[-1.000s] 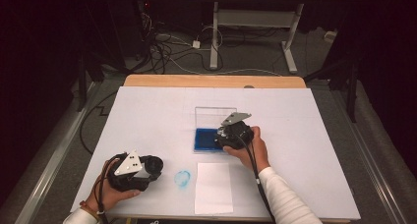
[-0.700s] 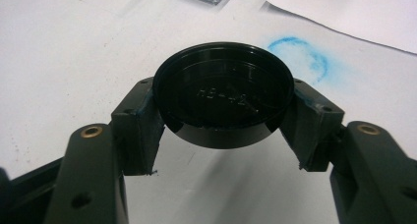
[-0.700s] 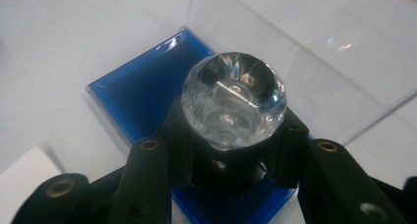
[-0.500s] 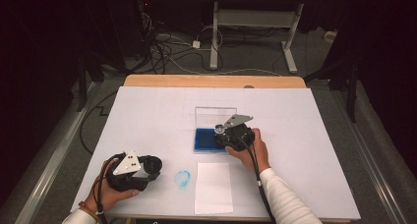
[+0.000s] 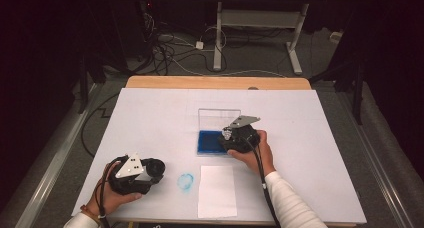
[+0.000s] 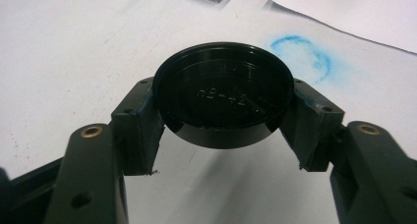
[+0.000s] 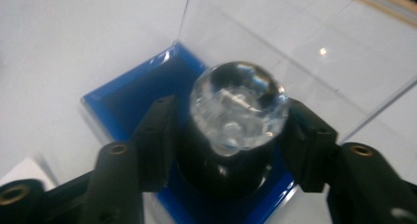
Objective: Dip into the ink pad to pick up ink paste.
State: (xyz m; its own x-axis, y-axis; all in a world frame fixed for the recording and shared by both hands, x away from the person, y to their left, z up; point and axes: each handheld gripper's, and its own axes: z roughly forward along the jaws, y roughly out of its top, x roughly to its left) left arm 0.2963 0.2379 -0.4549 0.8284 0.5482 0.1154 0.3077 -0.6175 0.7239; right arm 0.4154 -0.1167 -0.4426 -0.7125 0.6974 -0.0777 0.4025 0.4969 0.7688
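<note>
Right tool (image 7: pixel 223 140) is gripping a stamp (image 7: pixel 236 111) by its black body, the clear faceted knob riding above the jaws. Directly beneath the tool, the stamp's base is sitting over the blue ink pad (image 7: pixel 133 98); whether it is pressing in or just above, cannot tell. Just beyond the tool, the pad's clear lid (image 7: pixel 295 47) is standing open, close behind the knob.

Left tool (image 6: pixel 223 135) is holding a black round cap (image 6: pixel 223 98) across its width, hollow side up, jaws set wide around it. Ahead of this tool and slightly right, a blue ring smudge (image 6: pixel 300 54) is marking the desk (image 6: pixel 64 47); past that, a white sheet of paper (image 6: pixel 354 13) is lying flat.

In the high view, the right tool (image 5: pixel 235 138) is working over the pad (image 5: pixel 207 142), the left tool (image 5: pixel 137 173) parked well apart near the desk's front edge.

Judgement: inking is the step. Best kept vertical, pressing evenly, lifting straight up clear of the lid, then carrying to the paper (image 5: pixel 216 190) without tilting. Left tool should be keeping the cap level.
</note>
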